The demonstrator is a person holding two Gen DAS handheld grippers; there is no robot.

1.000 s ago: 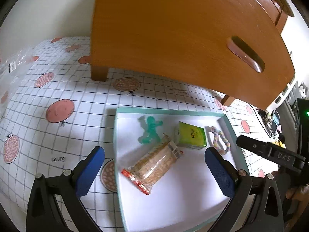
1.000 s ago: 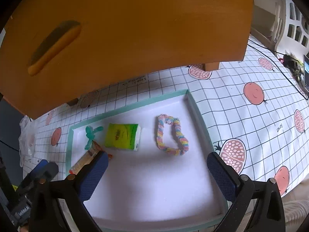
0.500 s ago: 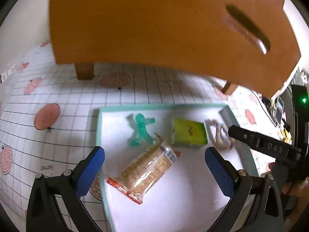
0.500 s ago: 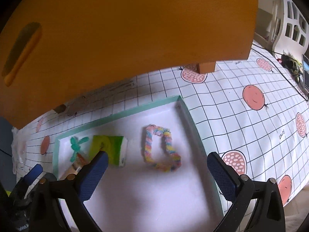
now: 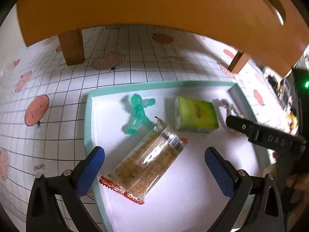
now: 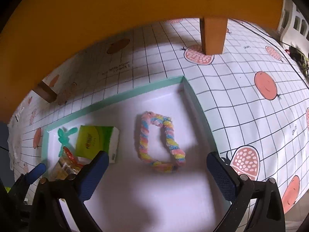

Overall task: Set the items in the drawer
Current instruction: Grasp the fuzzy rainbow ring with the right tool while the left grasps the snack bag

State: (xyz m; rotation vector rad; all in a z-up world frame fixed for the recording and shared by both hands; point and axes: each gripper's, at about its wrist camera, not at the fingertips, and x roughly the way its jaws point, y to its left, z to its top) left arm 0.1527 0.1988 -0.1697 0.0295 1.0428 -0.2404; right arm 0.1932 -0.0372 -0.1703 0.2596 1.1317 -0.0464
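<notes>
A white tray with a teal rim (image 5: 87, 116) (image 6: 135, 90) holds a clear cracker packet (image 5: 148, 162) (image 6: 64, 167), a green translucent figure (image 5: 138, 114) (image 6: 64, 135), a green tissue pack (image 5: 196, 114) (image 6: 94, 142) and a pastel braided loop (image 6: 160, 143) (image 5: 225, 104). My left gripper (image 5: 154, 172) is open, low over the cracker packet, its fingers either side of it. My right gripper (image 6: 157, 176) is open just in front of the braided loop. The wooden drawer unit (image 5: 154, 2) (image 6: 135, 5) hangs over the far side, its slot handle (image 5: 270, 0) at top right.
The tray lies on a white grid-patterned cloth with pink fruit prints (image 5: 36, 110) (image 6: 264, 86). Wooden legs (image 5: 71, 48) (image 6: 213, 34) of the unit stand behind the tray. The right gripper's black body (image 5: 270, 139) and a hand (image 5: 295, 179) show at the right of the left wrist view.
Both grippers have dropped lower and closer to the tray. The left one now straddles the cracker packet; the right one has shifted toward the braided loop. Both stay open.
</notes>
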